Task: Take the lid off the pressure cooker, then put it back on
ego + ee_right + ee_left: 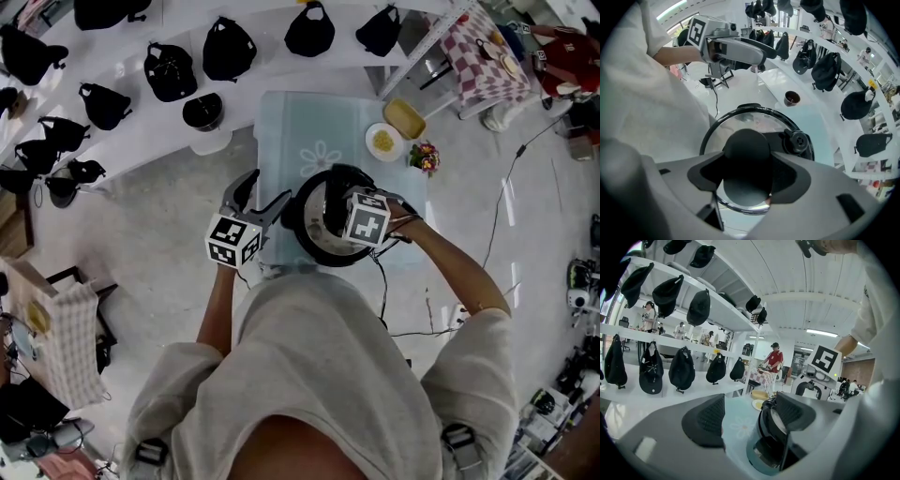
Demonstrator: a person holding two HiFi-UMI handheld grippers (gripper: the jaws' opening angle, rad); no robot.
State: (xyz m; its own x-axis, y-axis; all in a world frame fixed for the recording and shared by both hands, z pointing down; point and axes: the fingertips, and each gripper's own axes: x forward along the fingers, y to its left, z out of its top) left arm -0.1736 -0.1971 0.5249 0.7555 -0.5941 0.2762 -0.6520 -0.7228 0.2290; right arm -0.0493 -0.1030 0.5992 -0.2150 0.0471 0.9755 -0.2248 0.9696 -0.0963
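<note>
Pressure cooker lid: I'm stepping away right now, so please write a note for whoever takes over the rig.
Right gripper: pointing down, fingers closed on the black knob of the lid.
Left gripper: open, empty, beside the pressure cooker.
Cooker stands on the pale blue mat, lid over it; seated or lifted, I cannot tell.
Done: knob grasped. Left: probably lift off, then put back.
</note>
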